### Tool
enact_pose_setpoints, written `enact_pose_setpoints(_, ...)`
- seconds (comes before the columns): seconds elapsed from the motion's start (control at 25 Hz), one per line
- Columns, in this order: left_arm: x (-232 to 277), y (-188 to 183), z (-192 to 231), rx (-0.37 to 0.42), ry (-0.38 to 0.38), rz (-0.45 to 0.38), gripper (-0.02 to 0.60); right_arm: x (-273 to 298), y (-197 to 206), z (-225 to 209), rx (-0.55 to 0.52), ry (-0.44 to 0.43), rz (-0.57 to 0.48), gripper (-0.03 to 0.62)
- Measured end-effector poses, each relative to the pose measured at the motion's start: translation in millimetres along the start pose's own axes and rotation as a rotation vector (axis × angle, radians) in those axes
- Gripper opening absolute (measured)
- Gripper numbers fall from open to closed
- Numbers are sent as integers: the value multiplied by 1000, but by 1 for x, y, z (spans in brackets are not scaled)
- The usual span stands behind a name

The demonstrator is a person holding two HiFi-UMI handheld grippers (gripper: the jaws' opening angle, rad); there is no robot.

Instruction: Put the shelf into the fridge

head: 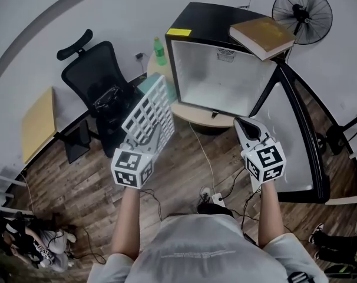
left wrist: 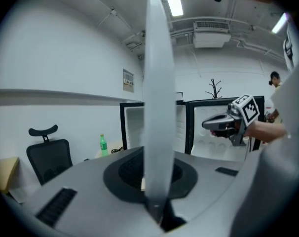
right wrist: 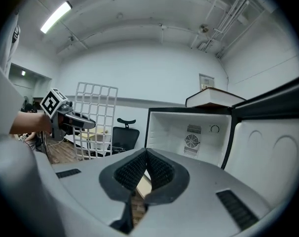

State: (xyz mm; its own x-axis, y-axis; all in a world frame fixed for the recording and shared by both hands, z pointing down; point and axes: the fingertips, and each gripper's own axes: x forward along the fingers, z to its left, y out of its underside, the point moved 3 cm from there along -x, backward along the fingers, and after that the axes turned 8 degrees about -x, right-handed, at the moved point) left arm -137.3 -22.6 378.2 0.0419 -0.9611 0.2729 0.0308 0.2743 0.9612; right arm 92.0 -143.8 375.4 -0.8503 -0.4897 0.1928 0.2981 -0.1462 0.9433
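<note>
Forearms stretch forward side by side from the person's body, both tools pointing slightly below level toward the open fridge [head: 202, 16]. At the left, the left gripper [head: 148, 139] is clamped on the lower edge of the white wire shelf [head: 148, 111] — the grid stands tilted but nearly upright in the air, left of the fridge opening and short of it. In the left gripper view it shows edge-on, pinched between the pads. The right gripper [head: 247, 127] is fully closed with nothing between its jaws — it hovers before the swung-open door [head: 290, 140], apart from the shelf.
</note>
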Motion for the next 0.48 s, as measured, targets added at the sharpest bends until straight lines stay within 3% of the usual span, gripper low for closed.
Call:
enact_pose_setpoints(0.2, 37, -5, -3, -180, 87, -30, 37, 20, 17, -13, 32, 0, 39, 14)
enact_pose_setpoints(0.4, 70, -3, 3, -290, 151, -51, 38, 30, 23, -12, 34, 24, 93, 15)
enact_pose_setpoints(0.48, 83, -6, 10, -384, 184, -70, 38, 35, 23, -11, 35, 25, 112, 15)
